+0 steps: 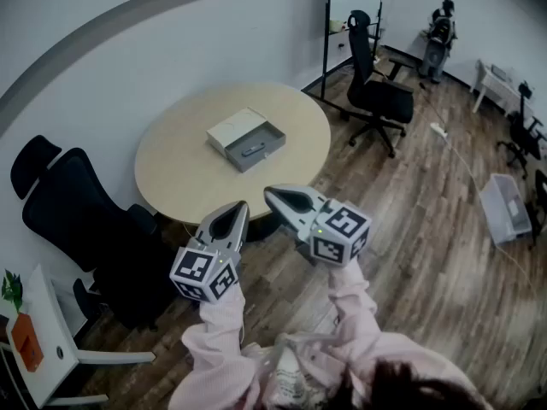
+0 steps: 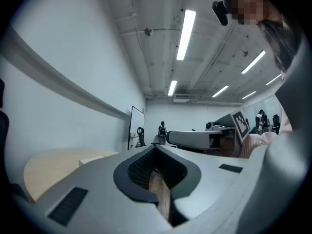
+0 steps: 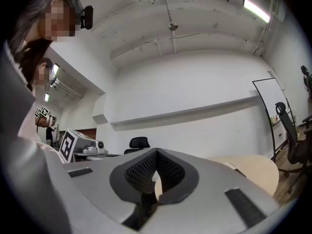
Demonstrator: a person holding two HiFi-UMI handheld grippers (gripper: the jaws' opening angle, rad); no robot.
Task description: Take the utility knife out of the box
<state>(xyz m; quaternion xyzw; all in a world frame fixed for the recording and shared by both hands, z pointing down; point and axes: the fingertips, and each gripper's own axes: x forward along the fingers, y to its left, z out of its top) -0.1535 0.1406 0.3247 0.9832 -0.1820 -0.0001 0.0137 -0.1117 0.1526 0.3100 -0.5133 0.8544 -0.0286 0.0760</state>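
Nearest: you are holding your left gripper [image 1: 237,213] and right gripper [image 1: 275,196] side by side, both with jaws pressed together and empty, short of the round table [image 1: 171,173]. At 12 o'clock, the open grey box [image 1: 259,161] is sitting mid-table, with the utility knife [image 1: 250,151] lying flat inside. Risk: arriving with jaws unparted, you are likely to be knocking the box wall and sliding it, or skating over the thin knife. At 9 o'clock, a black chair [image 1: 64,212] is crowding your left elbow. At 1 o'clock, farther off, another chair [image 1: 376,92] is standing, and beyond it a person [image 1: 441,32].
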